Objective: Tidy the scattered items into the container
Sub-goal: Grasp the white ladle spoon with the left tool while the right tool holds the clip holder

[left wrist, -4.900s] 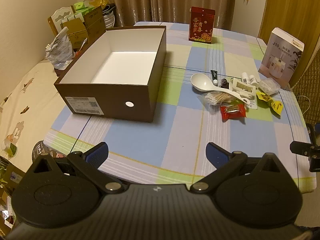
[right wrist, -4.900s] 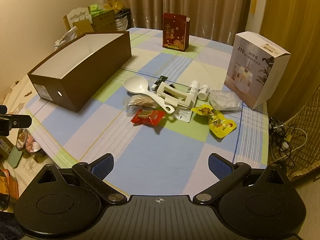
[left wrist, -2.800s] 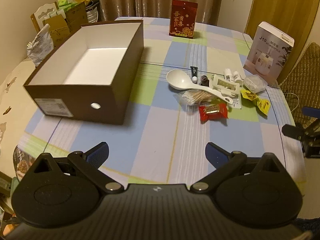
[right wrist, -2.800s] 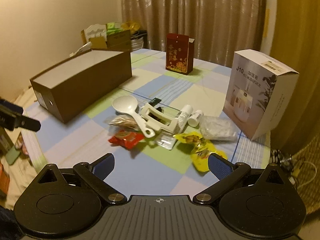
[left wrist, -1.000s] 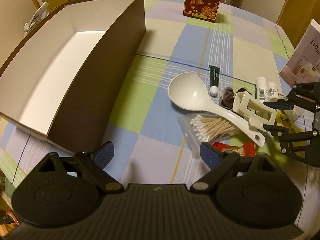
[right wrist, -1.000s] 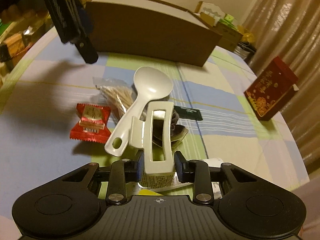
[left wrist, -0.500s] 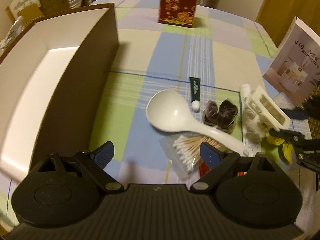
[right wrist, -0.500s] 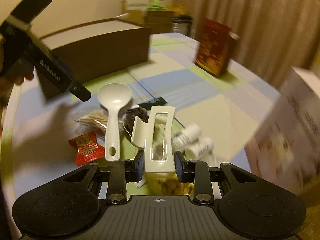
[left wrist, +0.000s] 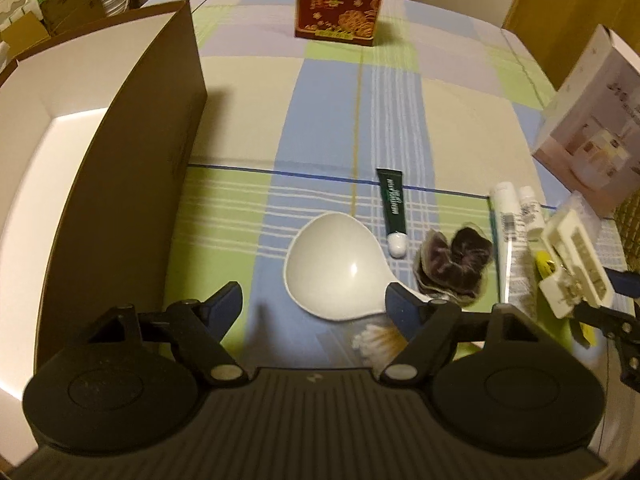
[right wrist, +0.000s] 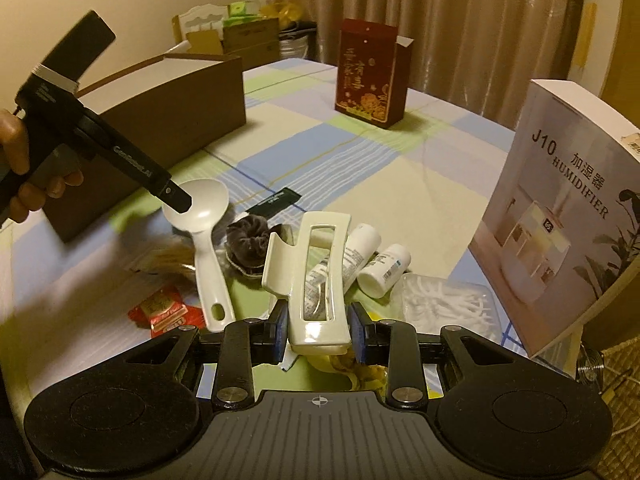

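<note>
Beneath my left gripper, jaws spread and just narrowing, a white plastic rice spoon lies on the checked blue-green tablecloth; the brown cardboard box with white inside stands left. Right view: my right gripper pinches a cream plastic hair claw above the clutter, beige curtains behind.

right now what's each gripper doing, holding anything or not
Left gripper: open, holding nothing, fingers just been closing, above the spoon.
Right gripper: shut on the hair clip.
</note>
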{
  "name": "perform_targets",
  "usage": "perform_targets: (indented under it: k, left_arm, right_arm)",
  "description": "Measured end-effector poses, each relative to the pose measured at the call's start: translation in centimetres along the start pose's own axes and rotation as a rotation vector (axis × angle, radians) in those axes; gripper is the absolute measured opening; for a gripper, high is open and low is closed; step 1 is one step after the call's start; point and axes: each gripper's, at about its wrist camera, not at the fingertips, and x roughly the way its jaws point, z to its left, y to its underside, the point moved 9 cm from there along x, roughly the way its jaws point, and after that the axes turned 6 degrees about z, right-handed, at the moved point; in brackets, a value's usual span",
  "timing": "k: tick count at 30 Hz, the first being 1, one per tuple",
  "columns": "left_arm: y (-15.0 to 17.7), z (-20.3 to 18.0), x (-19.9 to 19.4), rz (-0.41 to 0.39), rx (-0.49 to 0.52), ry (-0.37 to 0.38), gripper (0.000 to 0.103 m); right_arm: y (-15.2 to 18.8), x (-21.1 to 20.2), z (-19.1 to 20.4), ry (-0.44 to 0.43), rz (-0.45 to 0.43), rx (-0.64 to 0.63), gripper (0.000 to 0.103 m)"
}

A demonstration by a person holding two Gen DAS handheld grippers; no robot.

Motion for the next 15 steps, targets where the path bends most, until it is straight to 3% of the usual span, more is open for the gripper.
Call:
perform_targets:
  k: [9,15]
  left_arm:
    - [-1.1,1.3,2.7,0.042,-0.036,-0.022,0.070]
    - [-1.1,2.1,4.0,0.052,-0.083,-0.048,0.055]
  right_arm:
    - [0.2,0.0,-0.9,0.021,0.000,0.060,0.034]
    - [0.5,0.0,-1.0,0.022,0.003,0.083,0.034]
